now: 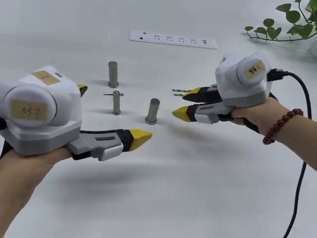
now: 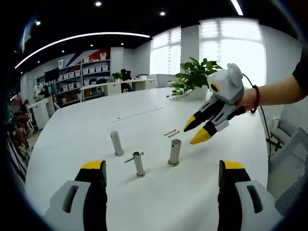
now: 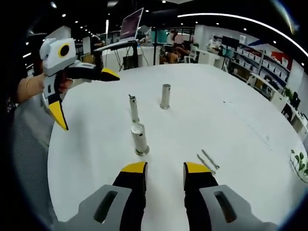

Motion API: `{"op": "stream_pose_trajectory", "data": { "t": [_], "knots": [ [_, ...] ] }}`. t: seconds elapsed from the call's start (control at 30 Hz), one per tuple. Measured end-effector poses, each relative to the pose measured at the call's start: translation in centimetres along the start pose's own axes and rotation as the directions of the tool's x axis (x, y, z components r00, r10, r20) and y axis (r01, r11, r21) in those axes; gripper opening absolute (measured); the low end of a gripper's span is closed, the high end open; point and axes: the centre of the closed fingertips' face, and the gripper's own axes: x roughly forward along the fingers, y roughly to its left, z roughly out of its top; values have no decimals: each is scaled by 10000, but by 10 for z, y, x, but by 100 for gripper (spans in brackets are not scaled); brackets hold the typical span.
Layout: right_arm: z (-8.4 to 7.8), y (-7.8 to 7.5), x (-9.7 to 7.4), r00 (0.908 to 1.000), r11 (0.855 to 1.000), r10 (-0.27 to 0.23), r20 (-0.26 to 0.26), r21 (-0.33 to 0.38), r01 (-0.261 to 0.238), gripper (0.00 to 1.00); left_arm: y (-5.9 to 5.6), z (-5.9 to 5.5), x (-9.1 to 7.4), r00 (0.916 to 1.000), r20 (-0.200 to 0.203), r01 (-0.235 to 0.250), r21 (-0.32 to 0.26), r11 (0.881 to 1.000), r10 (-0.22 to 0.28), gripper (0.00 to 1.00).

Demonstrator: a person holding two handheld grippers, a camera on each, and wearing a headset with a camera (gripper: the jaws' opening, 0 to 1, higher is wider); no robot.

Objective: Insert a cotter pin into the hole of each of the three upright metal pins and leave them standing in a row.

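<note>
Tabletop, white and broad (image 1: pixel 198 198), lies under the wide-spread, empty left gripper (image 2: pixel 162 168) and the narrowly parted, empty right gripper (image 3: pixel 165 167), with three upright grey metal pins (image 1: pixel 152 110) standing between them. The middle pin (image 1: pixel 116 102) carries a thin wire cotter pin (image 1: pixel 110 93) through its top; two loose wire cotter pins (image 3: pixel 208 161) lie near the right gripper's tips.

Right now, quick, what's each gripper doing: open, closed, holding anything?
Left gripper: open wide, holding nothing.
Right gripper: open with a narrower gap, holding nothing.
</note>
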Motion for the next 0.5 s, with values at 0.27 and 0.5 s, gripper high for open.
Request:
{"op": "stream_pose_trajectory", "data": {
  "t": [0.27,0.5],
  "knots": [
    [-3,-11,-3,9945,9951,6,-1047,-982,-109,22,-1,4,-1,10000,64,-2,77,10000,2,96],
    [3,-28,3,9905,9930,168,-1365,-1131,-324,19,1,5,-2,9999,102,-18,71,10000,17,95]
  ]
}}
